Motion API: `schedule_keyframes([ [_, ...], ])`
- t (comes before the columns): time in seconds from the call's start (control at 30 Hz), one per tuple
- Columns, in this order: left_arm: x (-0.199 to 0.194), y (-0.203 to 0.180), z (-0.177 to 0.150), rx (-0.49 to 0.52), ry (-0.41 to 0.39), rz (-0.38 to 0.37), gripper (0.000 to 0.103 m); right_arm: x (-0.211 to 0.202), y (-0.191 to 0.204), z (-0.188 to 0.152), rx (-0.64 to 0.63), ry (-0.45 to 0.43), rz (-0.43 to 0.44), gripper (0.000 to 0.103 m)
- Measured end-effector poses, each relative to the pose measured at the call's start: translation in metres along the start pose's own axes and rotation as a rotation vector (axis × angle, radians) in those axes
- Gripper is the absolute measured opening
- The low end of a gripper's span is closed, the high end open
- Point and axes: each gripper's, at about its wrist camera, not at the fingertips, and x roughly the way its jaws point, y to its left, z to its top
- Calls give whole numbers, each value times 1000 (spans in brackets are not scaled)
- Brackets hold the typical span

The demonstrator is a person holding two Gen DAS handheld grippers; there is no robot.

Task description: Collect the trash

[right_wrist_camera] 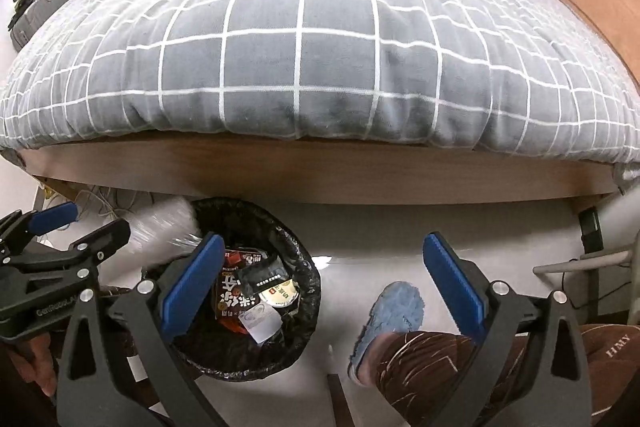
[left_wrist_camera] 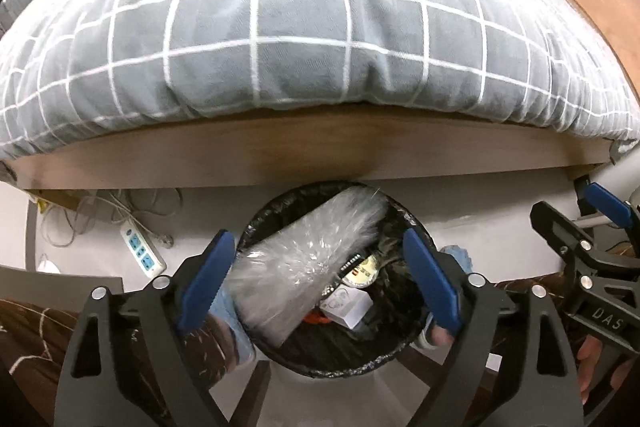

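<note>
A round bin with a black liner (left_wrist_camera: 404,331) stands on the floor by the bed. My left gripper (left_wrist_camera: 318,283) is open right above it. A clear crinkled plastic wrapper (left_wrist_camera: 304,259), blurred, lies loose between the open fingers, over the bin's mouth. Inside the bin are food packets, a small round lid (left_wrist_camera: 362,273) and a white box (left_wrist_camera: 346,309). In the right wrist view the bin (right_wrist_camera: 308,291) is at lower left, with the wrapper (right_wrist_camera: 164,223) at its far-left rim. My right gripper (right_wrist_camera: 324,291) is open and empty, to the right of the bin, above the floor.
A bed with a grey checked duvet (left_wrist_camera: 300,27) and wooden frame (left_wrist_camera: 320,155) fills the view ahead. A white power strip (left_wrist_camera: 142,249) and cables lie on the floor at left. A person's leg and blue slipper (right_wrist_camera: 394,311) stand right of the bin.
</note>
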Motion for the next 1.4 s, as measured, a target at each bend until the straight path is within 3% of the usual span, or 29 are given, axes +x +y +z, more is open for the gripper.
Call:
schedule_keyframes([
  [0.2,-31,6,11,-17,-79,17,97,-22,2,12,2,-46,-5,95],
  [0.3,-54,14,15,-14,-145,62,97,-43,-3,19,26,-79,-10,95],
  [0.6,-144,19,20,-41,-271,26,97,-129,-4,31,44,-213,-11,95],
  [0.87,-204,11,2,-27,-348,49,97,-194,1,22,27,-306,-3,95],
  [1.1,-230,10,-12,-19,-388,47,97,-218,8,8,20,-332,4,95],
  [1.4,-230,11,-14,-18,-387,43,97,-220,11,5,29,-330,10,95],
])
